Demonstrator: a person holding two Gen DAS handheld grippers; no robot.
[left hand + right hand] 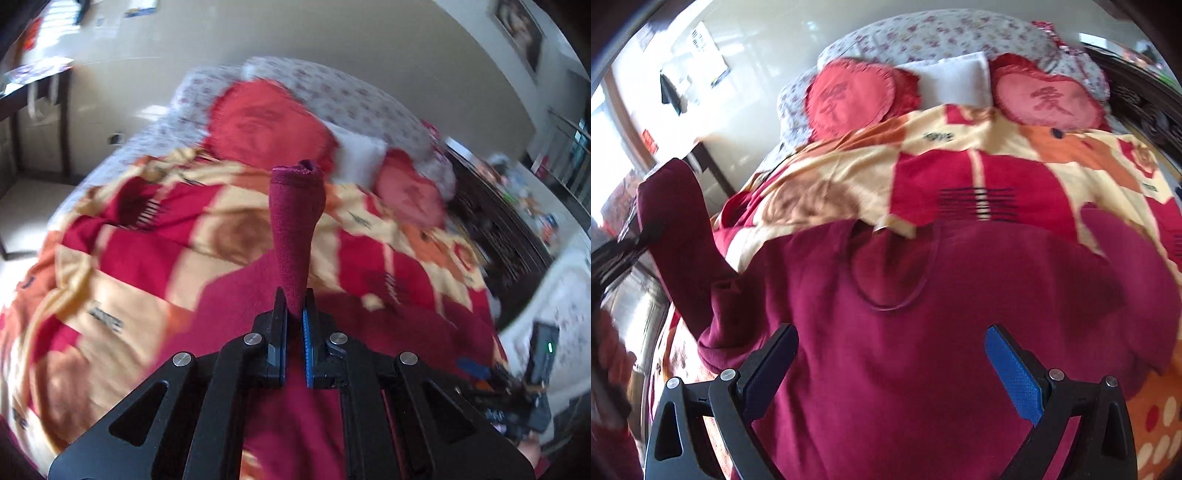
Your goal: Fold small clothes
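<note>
A dark red long-sleeved top (pixel 923 332) lies spread on the patterned blanket (pixel 960 158), neck opening (pixel 890 269) towards the pillows. My left gripper (pixel 295 299) is shut on the top's left sleeve (pixel 295 229), whose cuff sticks up past the fingers. In the right wrist view that sleeve (pixel 679 236) is lifted at the left, with the left gripper (pixel 646 232) on it. My right gripper (pixel 890 347) is open and empty, just above the top's body. The right sleeve (pixel 1115 236) lies flat on the blanket.
Two round red cushions (pixel 849 99) (pixel 1049 99) and a white pillow (pixel 953 81) lie at the head of the bed. A dark wooden bed frame (pixel 498 229) runs along the right side. A dark desk (pixel 37 96) stands at the far left.
</note>
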